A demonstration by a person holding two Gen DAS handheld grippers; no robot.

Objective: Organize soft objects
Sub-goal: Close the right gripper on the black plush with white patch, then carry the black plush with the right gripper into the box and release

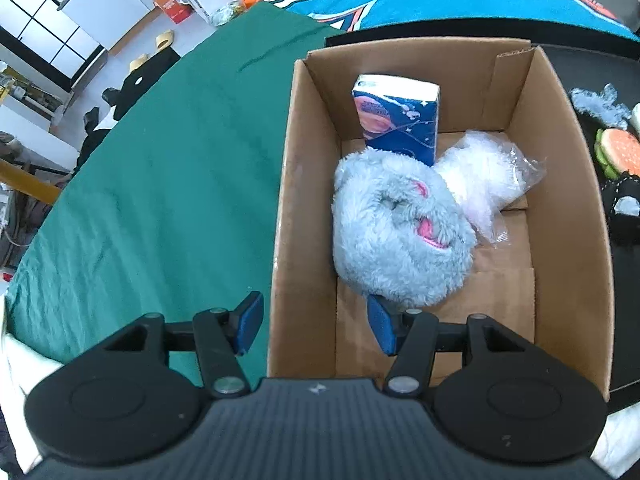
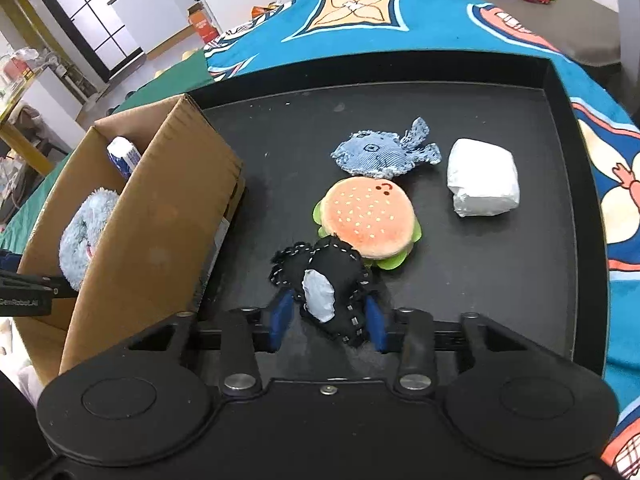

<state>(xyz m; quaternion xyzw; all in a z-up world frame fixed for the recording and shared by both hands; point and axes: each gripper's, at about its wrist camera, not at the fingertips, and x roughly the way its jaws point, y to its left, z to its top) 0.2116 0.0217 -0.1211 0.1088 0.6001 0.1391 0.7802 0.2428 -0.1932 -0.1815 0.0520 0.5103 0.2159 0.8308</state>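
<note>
Between right gripper [image 2: 326,326], black plush [image 2: 328,284] lies lengthwise.

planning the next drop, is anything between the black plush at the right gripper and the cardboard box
Only the box's own near wall. The black plush toy sits between the right gripper's open fingers on the black tray. The bare tray strip toward the cardboard box holds nothing, so it must go over that wall.

One brown cardboard box [image 1: 568,216], one fluffy pale-blue plush [image 1: 396,236], one blue printed tissue pack [image 1: 400,120], one clear bag of white stuffing [image 1: 484,176], one black stitched plush [image 2: 332,284], one hamburger plush [image 2: 368,216], one denim fish [image 2: 380,152], one white wrapped bundle [image 2: 482,178], one black tray [image 2: 560,216], two blue-padded grippers, left [image 1: 316,328] and right [image 2: 328,324]
</note>
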